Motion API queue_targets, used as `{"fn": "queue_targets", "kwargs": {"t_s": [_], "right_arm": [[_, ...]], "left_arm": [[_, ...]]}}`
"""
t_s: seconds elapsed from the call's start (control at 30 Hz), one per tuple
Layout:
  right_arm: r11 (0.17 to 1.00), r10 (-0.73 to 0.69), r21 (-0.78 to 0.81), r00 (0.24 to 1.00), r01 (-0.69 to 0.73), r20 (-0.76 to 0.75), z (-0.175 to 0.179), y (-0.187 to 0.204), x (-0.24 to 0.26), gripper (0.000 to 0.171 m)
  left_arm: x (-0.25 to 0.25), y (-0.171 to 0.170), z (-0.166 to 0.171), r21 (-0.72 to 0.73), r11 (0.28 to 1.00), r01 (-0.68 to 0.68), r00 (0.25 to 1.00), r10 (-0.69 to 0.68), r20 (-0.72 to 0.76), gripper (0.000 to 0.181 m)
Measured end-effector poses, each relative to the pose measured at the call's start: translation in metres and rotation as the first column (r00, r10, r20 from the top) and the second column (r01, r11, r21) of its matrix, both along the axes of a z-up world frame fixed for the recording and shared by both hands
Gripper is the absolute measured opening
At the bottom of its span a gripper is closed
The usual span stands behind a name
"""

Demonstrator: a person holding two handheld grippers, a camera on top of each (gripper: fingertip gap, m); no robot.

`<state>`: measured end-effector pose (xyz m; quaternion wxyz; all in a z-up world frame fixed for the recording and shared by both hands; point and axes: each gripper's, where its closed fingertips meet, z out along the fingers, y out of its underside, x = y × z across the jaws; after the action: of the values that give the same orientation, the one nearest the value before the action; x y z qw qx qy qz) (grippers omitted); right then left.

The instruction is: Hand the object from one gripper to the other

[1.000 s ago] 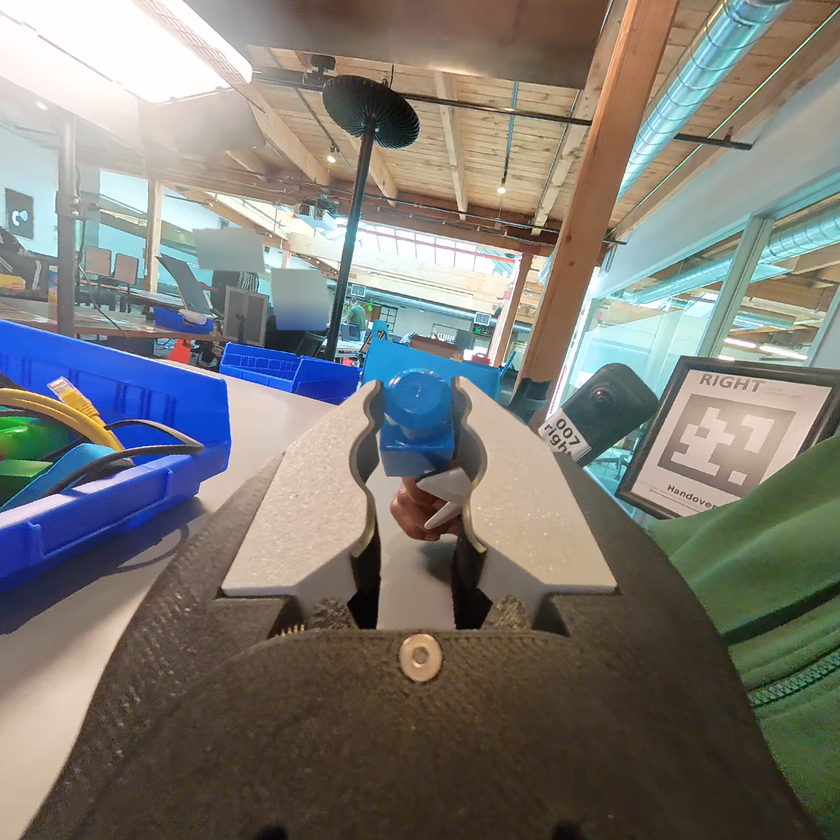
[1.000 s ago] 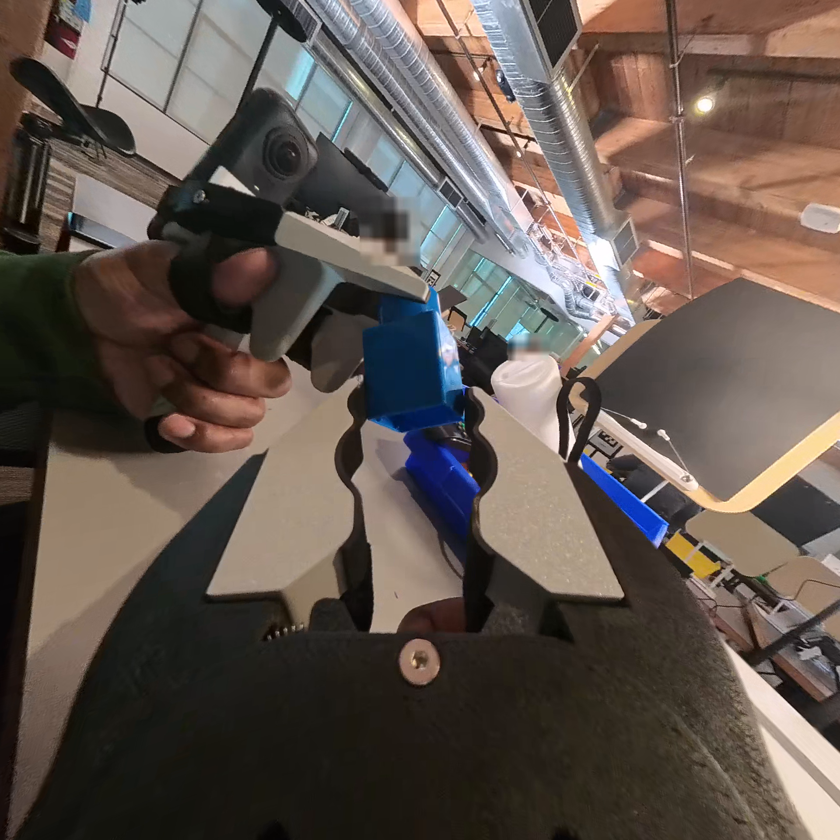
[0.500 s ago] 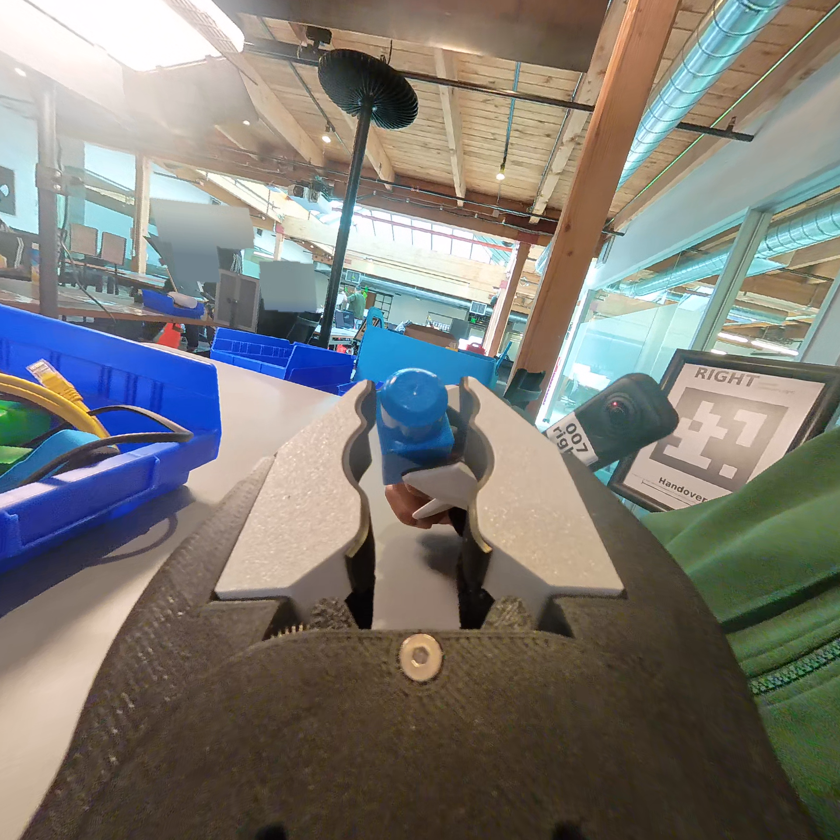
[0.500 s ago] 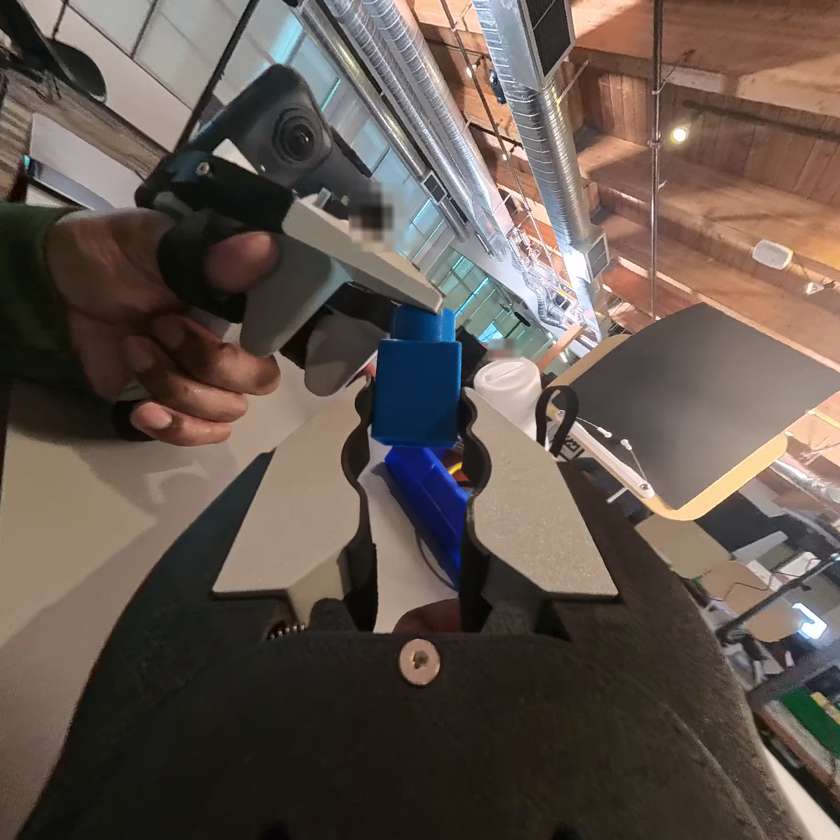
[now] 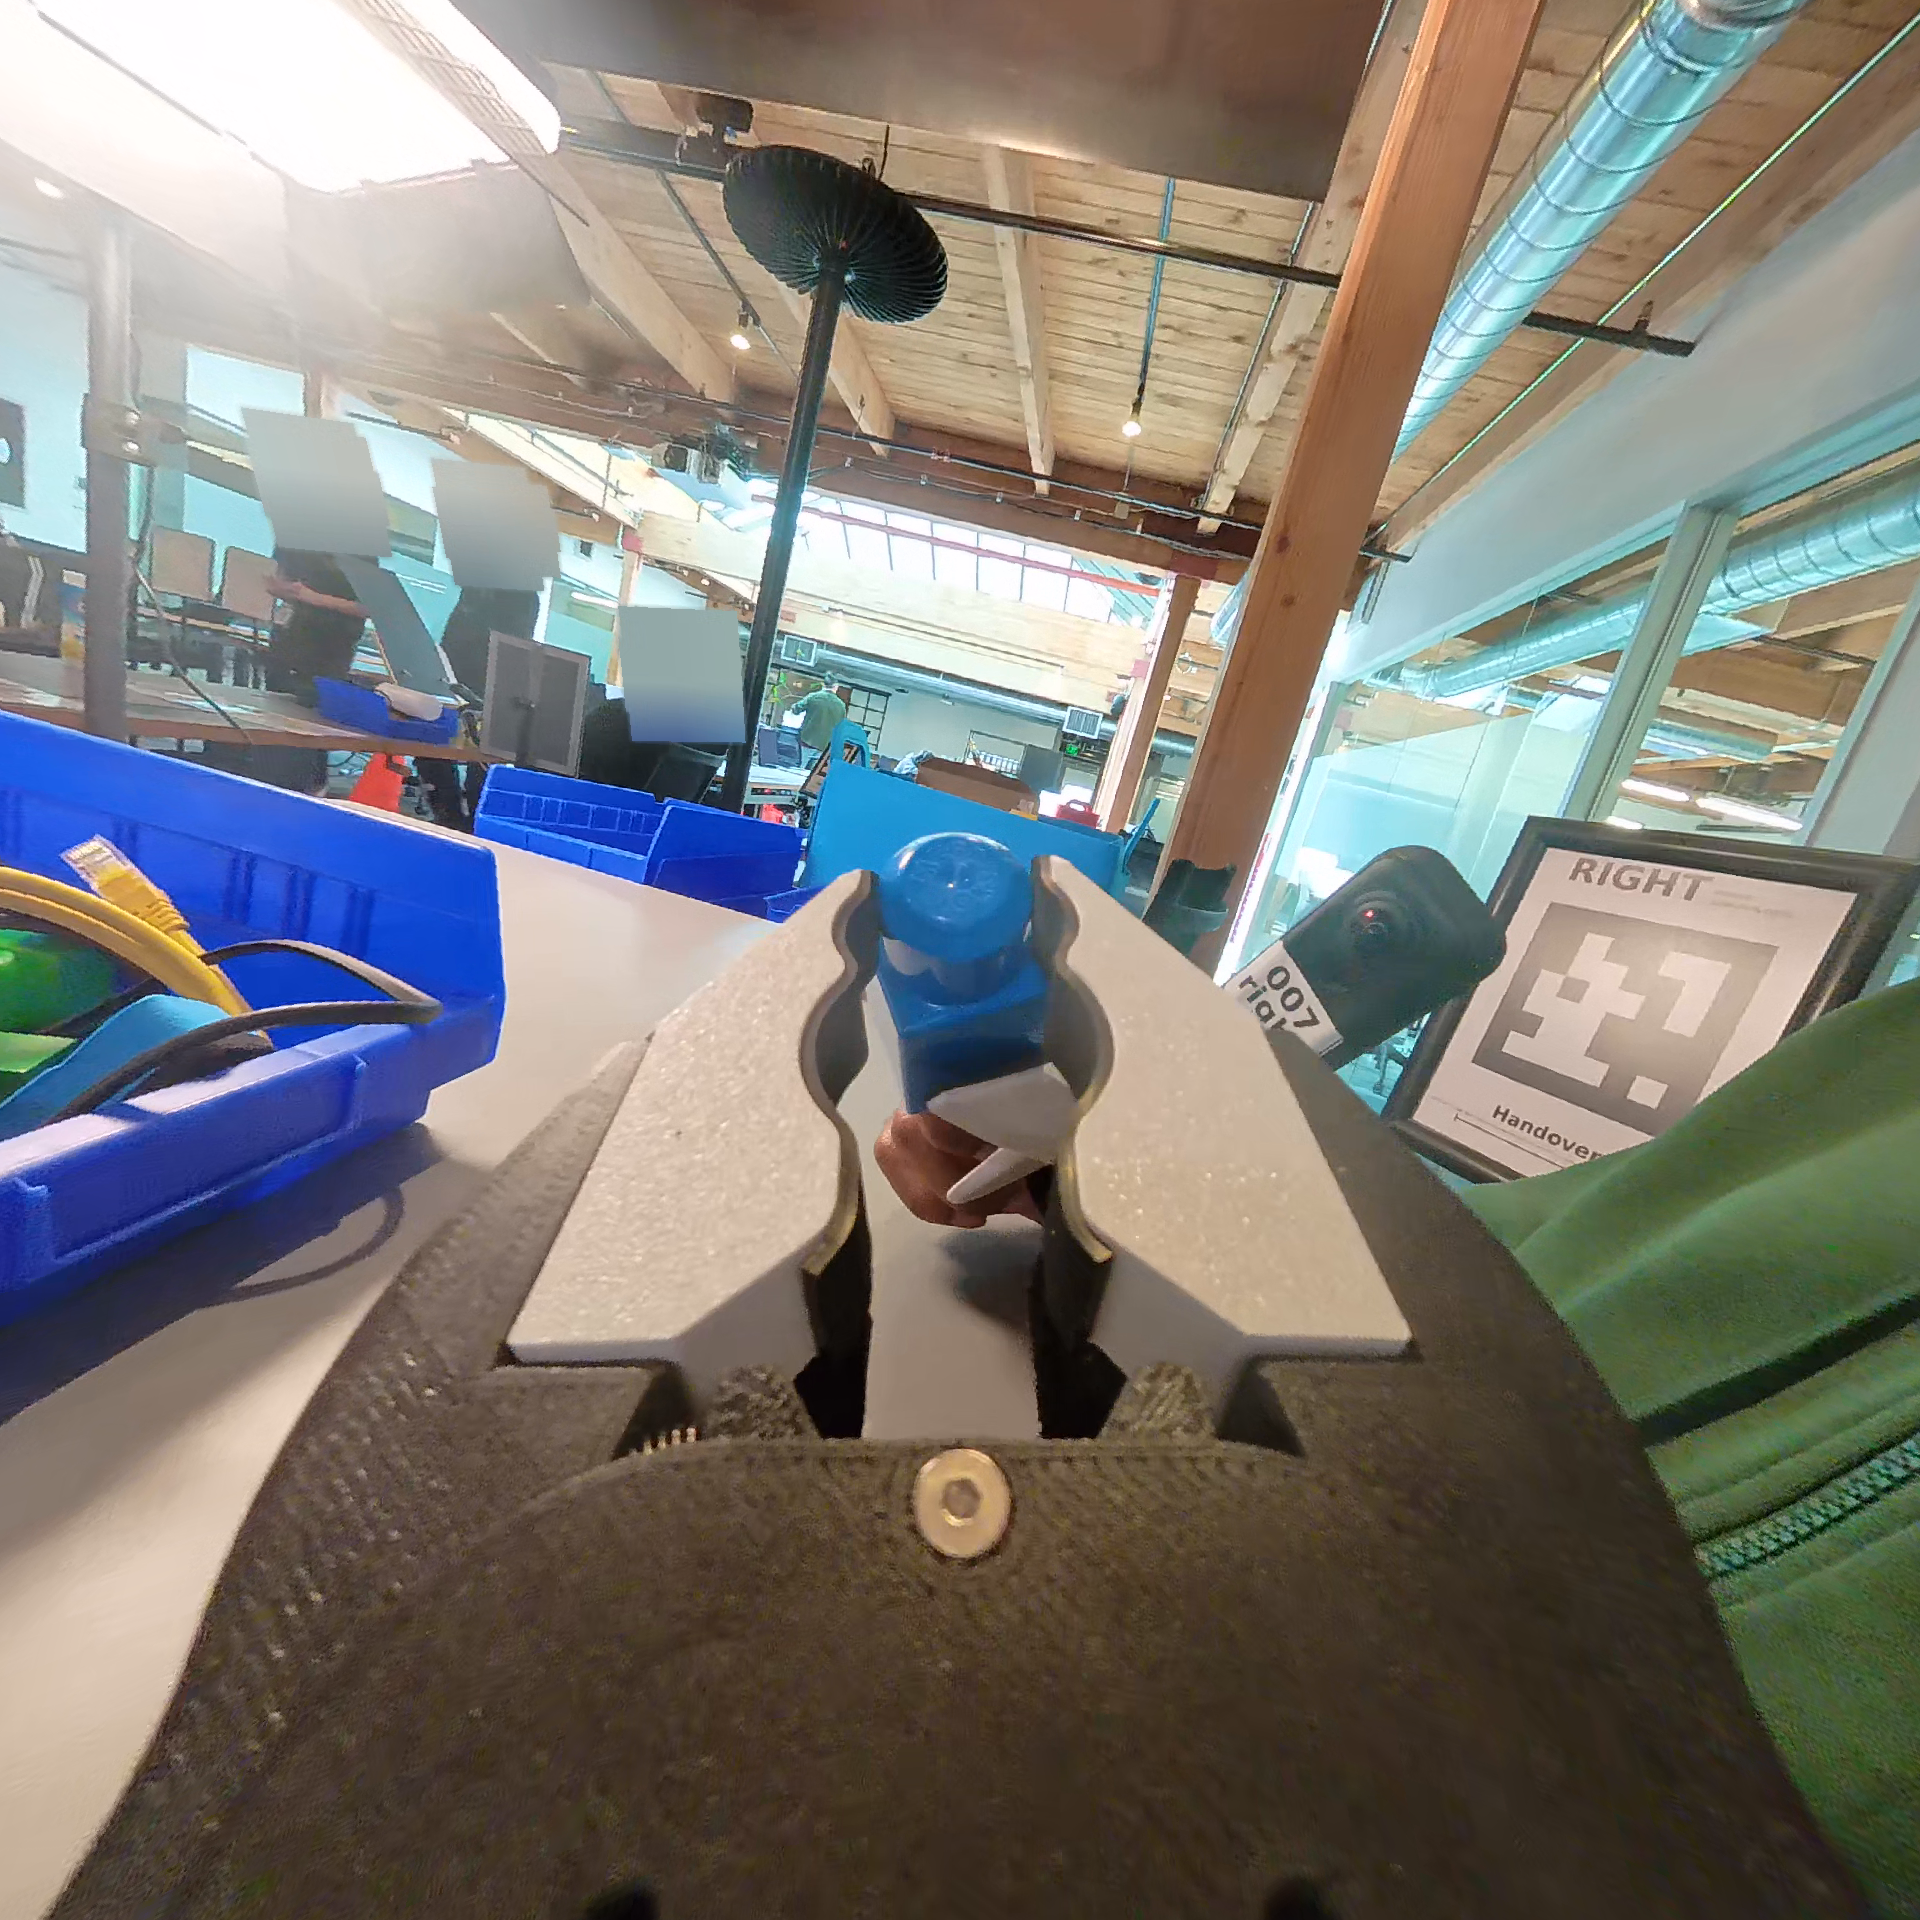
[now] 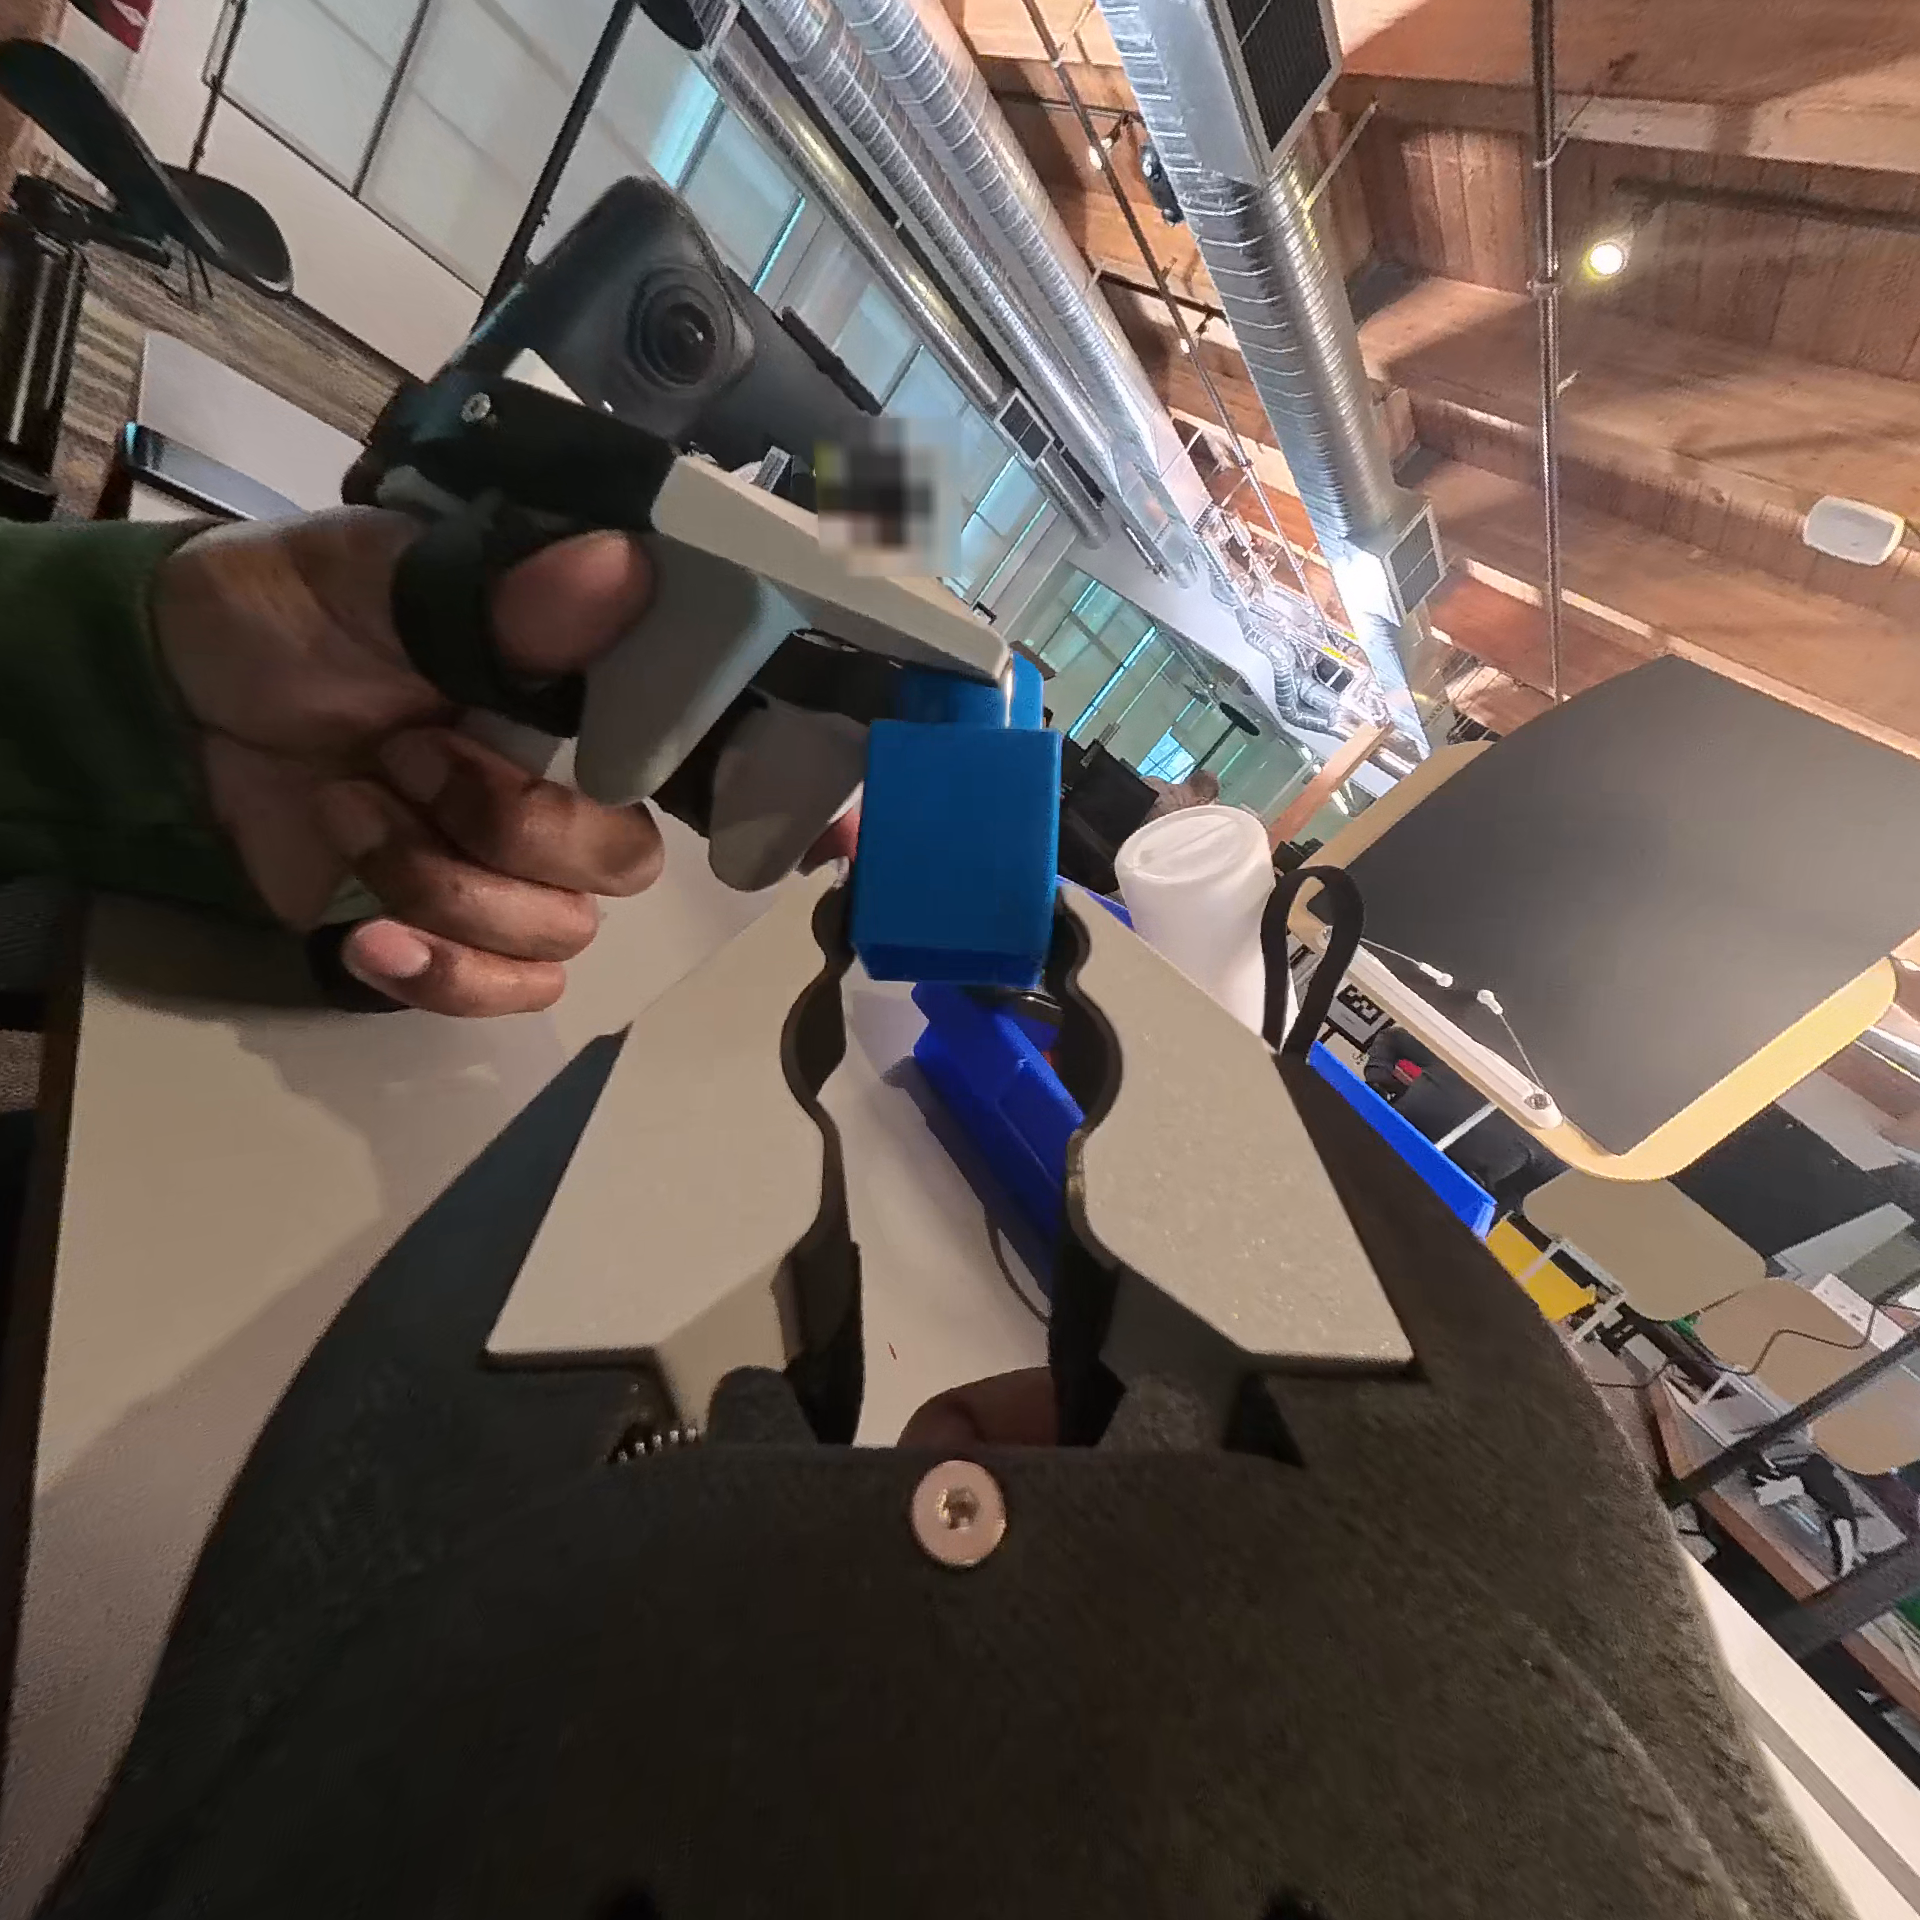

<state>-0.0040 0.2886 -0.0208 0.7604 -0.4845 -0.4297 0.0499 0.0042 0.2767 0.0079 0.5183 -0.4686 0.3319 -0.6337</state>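
The left claw (image 5: 951, 935) is clamping the blue block's (image 6: 951, 852) cap; the right claw (image 6: 951, 935) is closing on its body, grip unconfirmed. Next, the left should release.

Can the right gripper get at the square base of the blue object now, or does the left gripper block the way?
Probably yes. The blue object already sits between the tips of the right gripper, its base uncovered. The left gripper holds only the round cap end, so the base looks free.
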Motion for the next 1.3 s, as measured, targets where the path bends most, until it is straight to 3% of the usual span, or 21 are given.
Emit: {"fn": "queue_targets", "kwargs": {"t_s": [0.2, 0.33, 0.63, 1.03, 1.3], "right_arm": [[0.993, 0.066, -0.091, 0.996, -0.071, -0.056, -0.001, -0.002, -0.001, 0.036], [0.985, 0.104, -0.132, 0.992, -0.113, -0.077, -0.002, -0.004, -0.003, 0.037], [0.998, -0.024, 0.05, 0.999, 0.023, 0.022, 0.002, -0.001, -0.002, 0.042], [0.983, 0.104, -0.146, 0.991, -0.115, -0.081, -0.003, -0.002, -0.004, 0.04], [0.973, -0.142, 0.193, 0.987, 0.126, 0.075, 0.008, 0.002, 0.001, 0.055]], "left_arm": [[0.001, -0.001, 0.0, -0.009, 1.0, 0.008, 1.0, -0.008, 0.003, 0.036], [0.002, -0.002, -0.002, 0.014, 1.0, 0.003, 1.0, -0.003, -0.016, 0.03], [-0.002, 0.003, 0.0, -0.026, 1.0, 0.0, 1.0, 0.0, 0.009, 0.03], [0.001, 0.0, -0.002, -0.018, 1.0, 0.012, 1.0, -0.012, -0.007, 0.03], [-0.006, 0.012, 0.002, -0.07, 0.997, -0.026, 0.999, 0.028, 0.033, 0.03]]}}
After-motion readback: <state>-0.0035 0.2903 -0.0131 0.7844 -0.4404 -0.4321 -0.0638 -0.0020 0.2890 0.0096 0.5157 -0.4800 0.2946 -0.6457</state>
